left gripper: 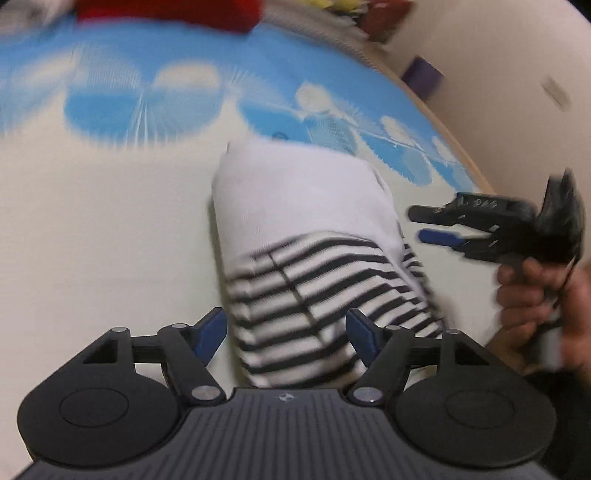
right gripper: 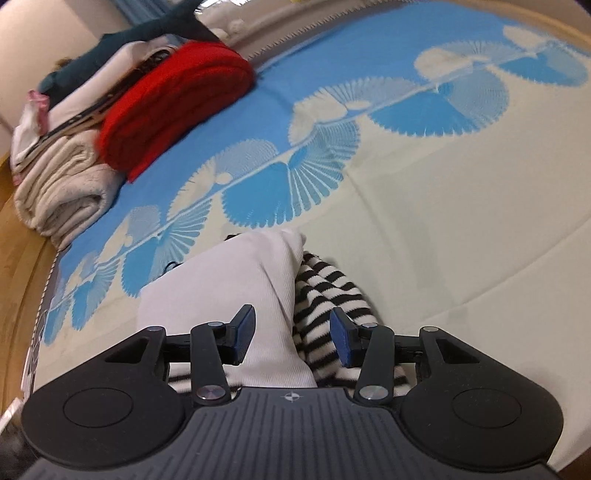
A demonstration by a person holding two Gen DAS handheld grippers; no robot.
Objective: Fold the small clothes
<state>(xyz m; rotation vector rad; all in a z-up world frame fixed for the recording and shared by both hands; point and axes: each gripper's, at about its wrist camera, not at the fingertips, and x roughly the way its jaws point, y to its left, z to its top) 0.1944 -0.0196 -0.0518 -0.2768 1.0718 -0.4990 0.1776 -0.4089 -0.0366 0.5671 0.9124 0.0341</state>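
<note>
Both the left gripper (left gripper: 286, 338) and right gripper (right gripper: 291, 338) stand wide, empty; pinch the striped garment (left gripper: 325, 295) edge squarely between the jaws.

Black left claw (left gripper: 286, 334), blue pads, silver pivot screws; ribbed grey body; right claw (right gripper: 292, 338) alike

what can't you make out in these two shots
- Near end of the striped garment: hidden under the left tool in the left wrist view and the right tool in the right wrist view.
- Red folded item: cut off by the top edge and blurred in the left wrist view.
- Clothes pile: lower layers hidden by the red one, right wrist view.
</note>
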